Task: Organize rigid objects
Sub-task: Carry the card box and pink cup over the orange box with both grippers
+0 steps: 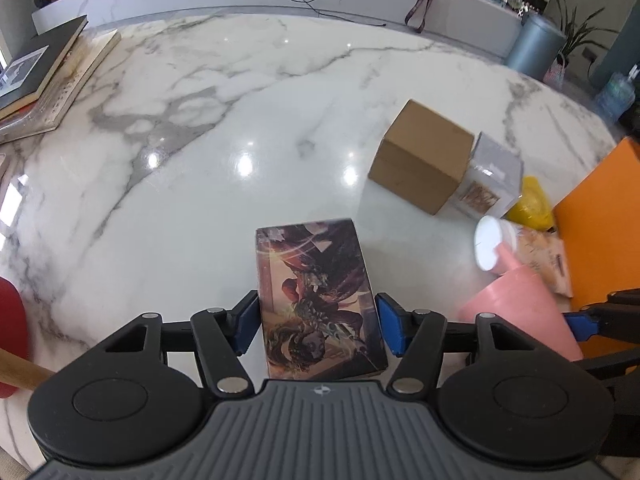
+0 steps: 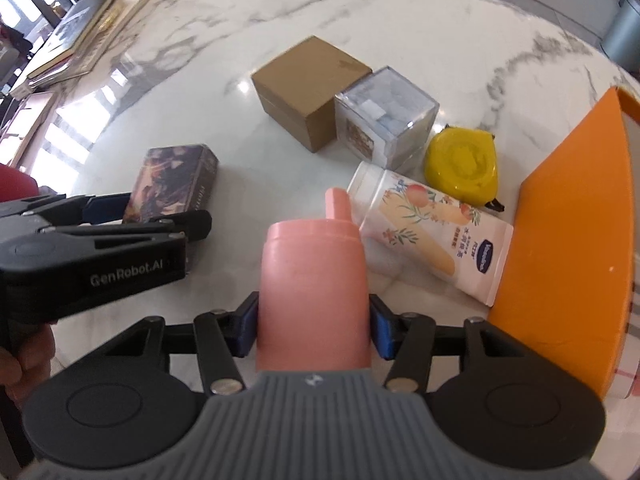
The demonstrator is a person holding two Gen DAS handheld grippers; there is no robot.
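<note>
Marble table (image 1: 200,128): left tool (image 1: 318,322) clamps printed box (image 1: 316,292), right tool (image 2: 314,324) clamps pink bottle (image 2: 312,280).

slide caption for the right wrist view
Right gripper holds a pink bottle over a marble table with boxes.

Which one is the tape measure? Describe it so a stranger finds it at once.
Find the orange board at the marble table's right edge. Just left of it, behind the lying lotion tube, sits the tape measure: the only yellow, rounded thing, beside the clear cube.
</note>
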